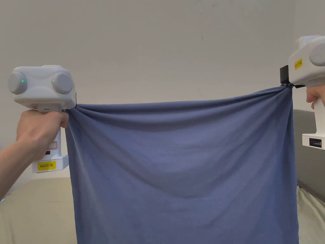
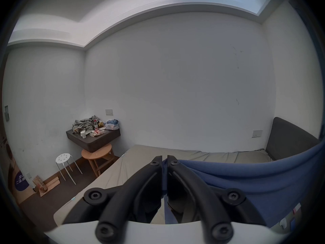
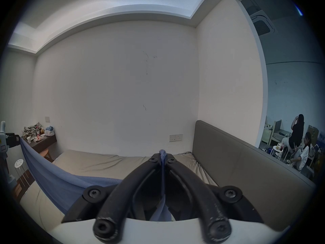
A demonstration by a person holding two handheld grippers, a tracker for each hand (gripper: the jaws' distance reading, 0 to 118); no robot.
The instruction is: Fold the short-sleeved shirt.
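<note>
A blue short-sleeved shirt (image 1: 181, 165) hangs stretched in the air between my two grippers, above the bed. In the head view my left gripper (image 1: 74, 106) pinches its upper left corner and my right gripper (image 1: 287, 84) pinches its upper right corner, a bit higher. The left gripper view has my left gripper (image 2: 164, 158) shut, with blue shirt (image 2: 246, 175) cloth running between the jaws and off to the right. My right gripper (image 3: 162, 157) is shut on a bunched tip of the shirt (image 3: 52, 170), which sags away to the left. The shirt's lower part is out of frame.
Below lies a bed with a beige sheet (image 2: 211, 155) and a grey headboard (image 3: 228, 154) on the right. A cluttered dark shelf (image 2: 93, 137), a round wooden table (image 2: 96, 153) and a white stool (image 2: 63, 159) stand at the left. Two people (image 3: 299, 142) sit beyond the doorway.
</note>
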